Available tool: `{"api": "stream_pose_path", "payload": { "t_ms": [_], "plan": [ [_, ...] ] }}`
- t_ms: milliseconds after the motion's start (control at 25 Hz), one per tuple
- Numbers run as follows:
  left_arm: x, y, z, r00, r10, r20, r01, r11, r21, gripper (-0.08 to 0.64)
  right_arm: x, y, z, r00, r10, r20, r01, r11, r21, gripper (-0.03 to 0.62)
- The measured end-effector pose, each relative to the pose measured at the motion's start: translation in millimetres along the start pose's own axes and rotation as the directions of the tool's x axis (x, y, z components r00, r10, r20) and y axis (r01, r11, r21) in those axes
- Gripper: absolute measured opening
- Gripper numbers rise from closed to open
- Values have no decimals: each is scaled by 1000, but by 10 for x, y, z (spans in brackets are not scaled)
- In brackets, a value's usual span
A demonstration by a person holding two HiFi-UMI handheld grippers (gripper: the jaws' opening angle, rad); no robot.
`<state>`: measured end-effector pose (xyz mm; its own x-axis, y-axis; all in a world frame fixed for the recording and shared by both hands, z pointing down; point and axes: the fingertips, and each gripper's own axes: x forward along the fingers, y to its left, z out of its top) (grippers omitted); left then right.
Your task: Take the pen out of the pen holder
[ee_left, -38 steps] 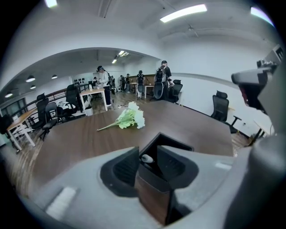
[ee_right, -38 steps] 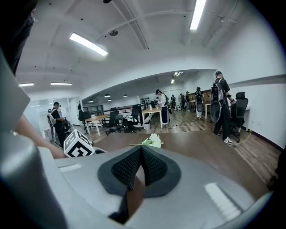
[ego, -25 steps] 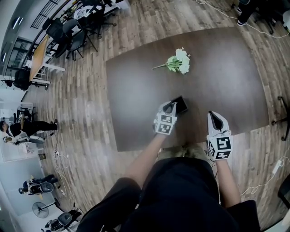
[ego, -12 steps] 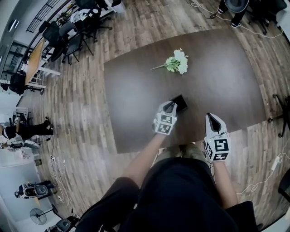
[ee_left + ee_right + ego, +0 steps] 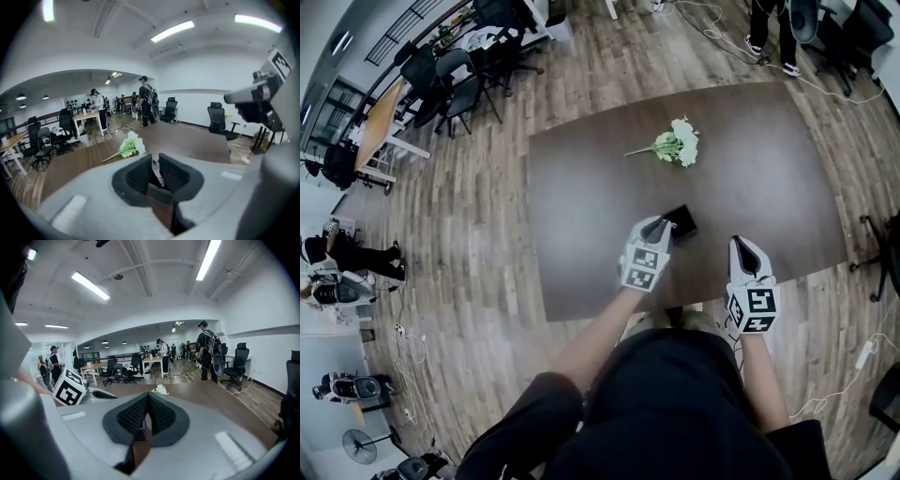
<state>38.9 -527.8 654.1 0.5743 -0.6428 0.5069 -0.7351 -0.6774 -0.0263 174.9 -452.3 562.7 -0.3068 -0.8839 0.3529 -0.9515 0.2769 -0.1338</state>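
- One slim, pale pen [image 5: 156,172]: clamped between the fingers of the left gripper [image 5: 654,225], which are closed onto it with only the pen's width between them. Only a short stretch of the barrel shows, so its exact colour is unclear.
- One small black, square-topped pen holder [image 5: 680,221]: stands on the dark brown wooden surface [image 5: 581,206], just beside the left gripper's tip, on its far right side. Any other contents cannot be made out.
- One right gripper [image 5: 147,399]: fingers shut together with nothing between them. It is held over the near edge of the surface, apart from the holder and taking no part.
- One bunch of white and green flowers [image 5: 677,146]: lies on its side farther back on the surface, well apart from the holder. It is not a task item.
- Done, as judged: the pen is grasped. The left gripper sits above the holder rather than down in it, so the draw appears under way.
- Uncertain: no view shows whether the pen's lower end has cleared the holder's rim.
- Left, as judged: lift until the pen is wholly free, then carry it away from the holder.
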Motion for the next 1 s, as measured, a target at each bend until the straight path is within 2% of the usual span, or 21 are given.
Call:
{"api": "stream_pose_path", "payload": {
  "t_ms": [280, 640, 800, 1000],
  "plan": [
    [-505, 12, 392, 993, -3, 117, 5, 1000, -18, 49, -42, 221, 206, 999, 8, 34, -7, 1000, -25, 2],
    [-1278, 175, 846, 969, 38, 243, -33, 999, -22, 49, -48, 685, 359, 996, 47, 69, -44, 998, -45, 2],
    [-1669, 277, 936, 957, 79, 281, -63, 996, -65, 49, -41, 799, 473, 994, 47, 94, -43, 998, -41, 2],
    [-2069, 442, 879, 936, 130, 328, -100, 989, -109, 49, 47, 921, 578, 991, 64, 117, -57, 997, -59, 2]
  ]
}}
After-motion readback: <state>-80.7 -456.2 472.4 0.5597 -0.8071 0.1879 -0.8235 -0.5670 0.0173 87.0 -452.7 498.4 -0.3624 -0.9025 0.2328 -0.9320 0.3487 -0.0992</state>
